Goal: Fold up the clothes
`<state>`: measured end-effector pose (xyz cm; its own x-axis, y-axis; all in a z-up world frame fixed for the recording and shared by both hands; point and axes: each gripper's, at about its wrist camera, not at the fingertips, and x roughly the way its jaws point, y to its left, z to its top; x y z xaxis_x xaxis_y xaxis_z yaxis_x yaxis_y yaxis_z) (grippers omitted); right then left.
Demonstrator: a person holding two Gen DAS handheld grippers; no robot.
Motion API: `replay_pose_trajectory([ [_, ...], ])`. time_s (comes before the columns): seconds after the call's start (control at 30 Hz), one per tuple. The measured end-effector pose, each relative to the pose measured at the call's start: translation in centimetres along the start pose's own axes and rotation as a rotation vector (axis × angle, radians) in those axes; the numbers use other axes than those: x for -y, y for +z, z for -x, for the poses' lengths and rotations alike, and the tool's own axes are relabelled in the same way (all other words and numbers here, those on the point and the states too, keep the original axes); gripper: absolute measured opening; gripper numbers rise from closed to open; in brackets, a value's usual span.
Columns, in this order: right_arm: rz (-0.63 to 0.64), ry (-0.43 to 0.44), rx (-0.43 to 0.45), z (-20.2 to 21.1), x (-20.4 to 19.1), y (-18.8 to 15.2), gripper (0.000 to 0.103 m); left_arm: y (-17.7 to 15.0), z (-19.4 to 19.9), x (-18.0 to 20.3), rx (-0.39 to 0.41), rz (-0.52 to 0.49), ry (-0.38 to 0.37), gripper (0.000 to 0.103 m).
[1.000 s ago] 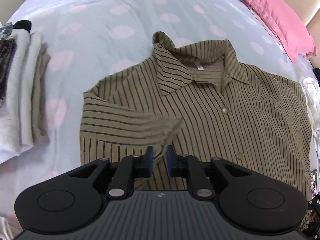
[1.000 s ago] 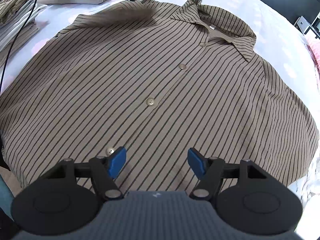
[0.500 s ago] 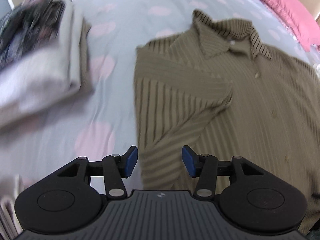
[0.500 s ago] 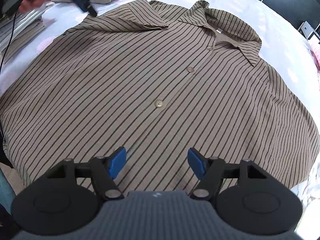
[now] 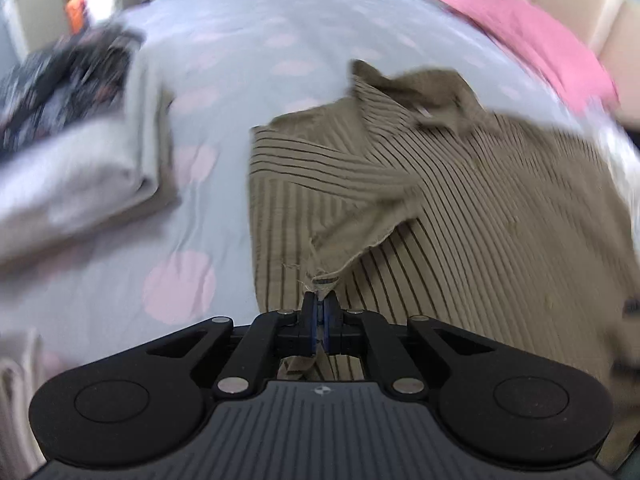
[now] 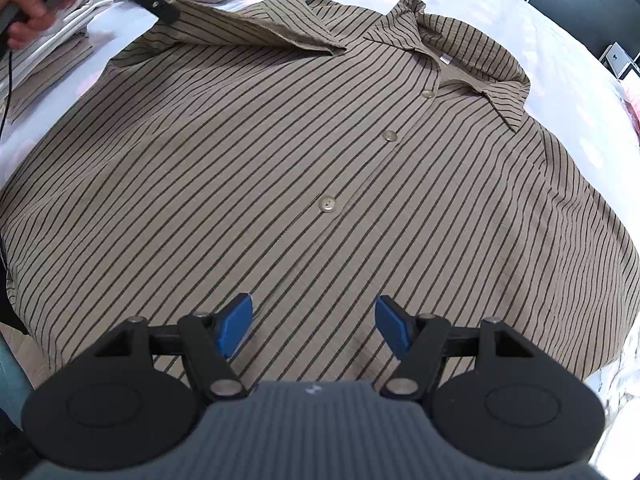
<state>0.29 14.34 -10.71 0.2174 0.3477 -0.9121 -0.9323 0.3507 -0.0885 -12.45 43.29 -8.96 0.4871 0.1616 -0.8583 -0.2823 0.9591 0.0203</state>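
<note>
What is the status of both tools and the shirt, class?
Left tool shut on folded sleeve of brown striped button shirt. Right tool open above hem. Folded clothes stack beside, clear.

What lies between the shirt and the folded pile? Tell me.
Only bare bedsheet, pale with pink spots, separates the shirt from the pile; the left wrist view shows it.

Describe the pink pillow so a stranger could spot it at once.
Start from the pale bedsheet with pink dots, where the brown striped button shirt lies spread. Beyond the shirt's collar, against the beige headboard, lies the plain pink pillow, the only solid pink item there.
</note>
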Motion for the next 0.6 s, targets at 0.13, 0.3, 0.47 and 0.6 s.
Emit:
replay_pose_trajectory([
  [0.13, 0.007, 0.002, -0.001, 0.0, -0.2, -0.1, 0.071, -1.5, -1.9, 2.5, -0.067, -0.112, 0.026, 0.001],
  [0.3, 0.004, 0.000, -0.001, 0.0, -0.1, -0.2, 0.071, -3.0, -5.1, 2.3, -0.194, -0.046, -0.006, 0.011],
  [0.47, -0.001, -0.002, 0.000, 0.0, 0.2, -0.2, 0.071, -1.9, -3.8, 1.2, -0.210, 0.018, -0.097, 0.026],
  [0.6, -0.004, -0.021, -0.002, 0.0, 0.5, -0.1, 0.071, 1.0, -1.9, 0.7, -0.149, 0.006, -0.084, 0.044],
])
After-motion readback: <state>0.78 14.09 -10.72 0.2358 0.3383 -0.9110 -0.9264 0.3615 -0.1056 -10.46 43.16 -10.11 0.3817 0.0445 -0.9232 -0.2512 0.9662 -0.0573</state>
